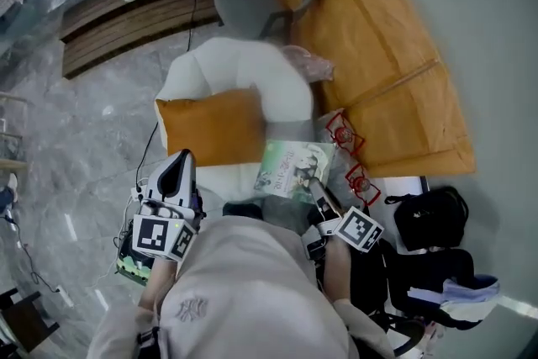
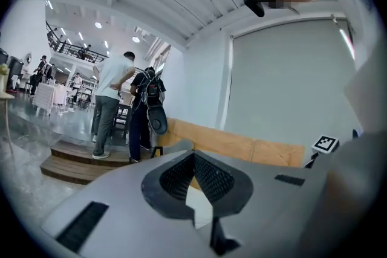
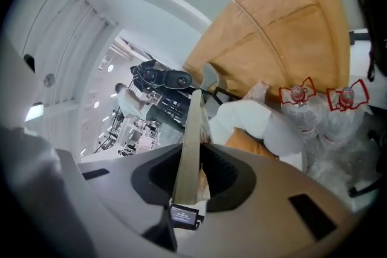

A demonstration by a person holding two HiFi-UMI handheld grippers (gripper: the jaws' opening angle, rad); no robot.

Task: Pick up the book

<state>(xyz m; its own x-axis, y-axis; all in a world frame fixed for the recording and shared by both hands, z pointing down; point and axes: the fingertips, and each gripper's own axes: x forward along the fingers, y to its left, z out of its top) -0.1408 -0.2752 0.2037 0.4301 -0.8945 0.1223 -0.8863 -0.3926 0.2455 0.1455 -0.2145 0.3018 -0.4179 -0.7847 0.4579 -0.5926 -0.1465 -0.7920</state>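
Observation:
A thin book with a green and white cover hangs in the air over the white seat, below the pillow. My right gripper is shut on its near edge. In the right gripper view the book stands edge-on between the two dark pads, and the gripper clamps its lower part. My left gripper is raised at the left beside the orange cushion, apart from the book. In the left gripper view that gripper has its jaw tips together with nothing between them.
An orange cushion and a white pillow lie on the seat. Plastic-wrapped bottles with red labels sit right of the book. The orange sofa back rises behind. A black bag lies lower right. People stand far off.

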